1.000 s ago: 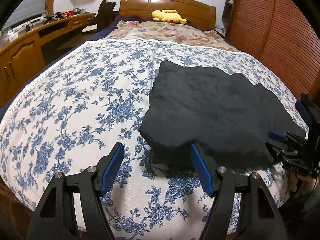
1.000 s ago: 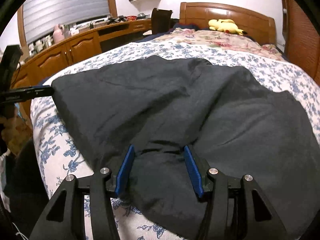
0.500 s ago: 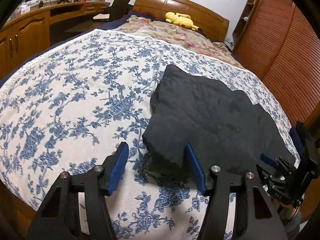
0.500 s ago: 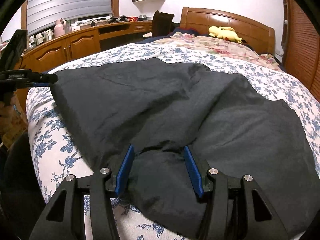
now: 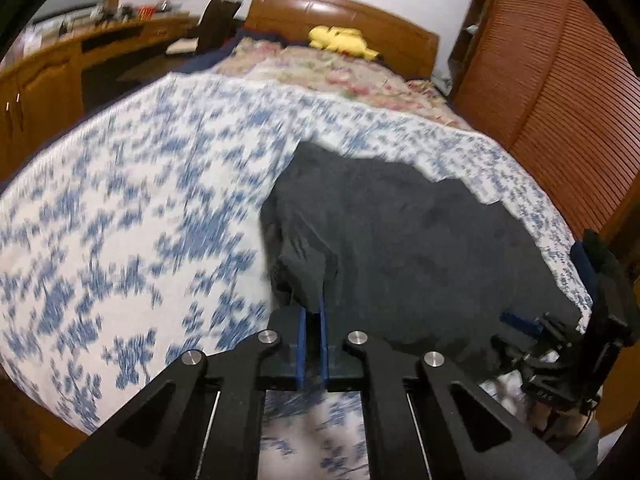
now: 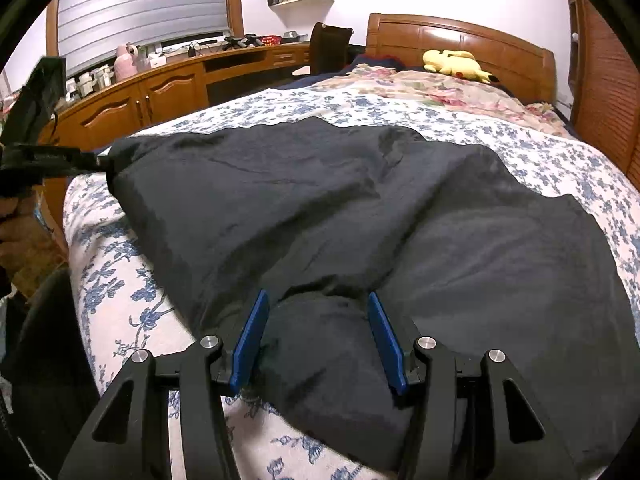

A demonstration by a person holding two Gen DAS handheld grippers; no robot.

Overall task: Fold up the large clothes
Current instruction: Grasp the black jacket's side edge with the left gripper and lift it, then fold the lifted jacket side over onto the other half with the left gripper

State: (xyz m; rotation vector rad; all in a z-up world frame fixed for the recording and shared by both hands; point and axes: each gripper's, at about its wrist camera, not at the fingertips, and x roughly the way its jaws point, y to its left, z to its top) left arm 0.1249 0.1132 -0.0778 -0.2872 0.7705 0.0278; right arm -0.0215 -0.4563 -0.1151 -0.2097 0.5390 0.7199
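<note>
Dark garment (image 6: 360, 220) cloth is pinched at its near left corner between the nearly shut blue pads of the left claw (image 5: 313, 320), while the right claw (image 6: 316, 336), wide, straddles a bunched near hem. It lies spread over the floral bedspread (image 5: 140, 200); soft, limp and light, best taken by corners.

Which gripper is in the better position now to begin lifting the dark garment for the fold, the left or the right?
Left, probably. The left gripper is shut on a corner of the dark garment, so it can lift at once. The right gripper is open, its fingers straddling a bunched edge without clamping it.
</note>
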